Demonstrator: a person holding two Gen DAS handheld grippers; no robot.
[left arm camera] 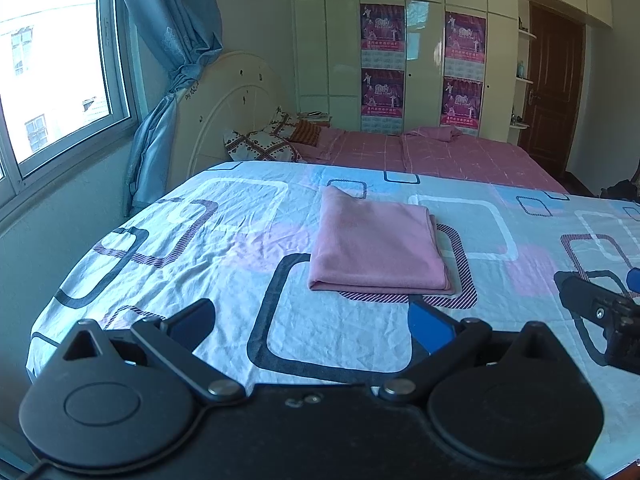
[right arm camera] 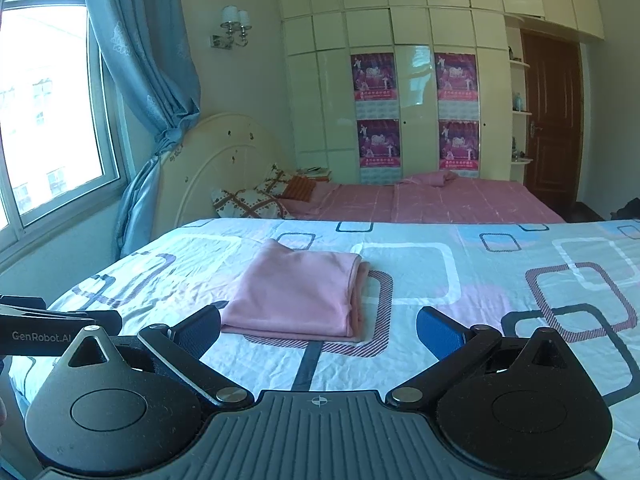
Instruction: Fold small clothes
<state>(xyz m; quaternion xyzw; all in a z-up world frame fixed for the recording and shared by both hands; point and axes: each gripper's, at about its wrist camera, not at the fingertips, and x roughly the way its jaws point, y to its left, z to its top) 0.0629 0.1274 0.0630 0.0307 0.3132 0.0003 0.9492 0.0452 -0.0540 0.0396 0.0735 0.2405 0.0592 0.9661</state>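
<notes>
A pink garment [left arm camera: 376, 242] lies folded into a neat rectangle on the patterned sheet [left arm camera: 224, 240], and the right wrist view has the pink garment [right arm camera: 298, 292] just ahead as well. My left gripper [left arm camera: 312, 322] hovers open a short way in front of the fold's near edge, holding nothing. My right gripper [right arm camera: 320, 330] is also open and empty, its fingers wide apart just short of the garment. The right gripper's body [left arm camera: 600, 308] shows at the right edge of the left wrist view, and the left gripper's body [right arm camera: 44, 332] at the left edge of the right one.
The sheet [right arm camera: 460, 280] covers a wide flat surface with bare cloth all round the garment. Beyond it lie a pink bed [left arm camera: 432, 152] with pillows [left arm camera: 264, 144], a white wardrobe [left arm camera: 424, 60] and a brown door [left arm camera: 552, 92]. A window [left arm camera: 48, 72] and blue curtain [left arm camera: 172, 40] are at left.
</notes>
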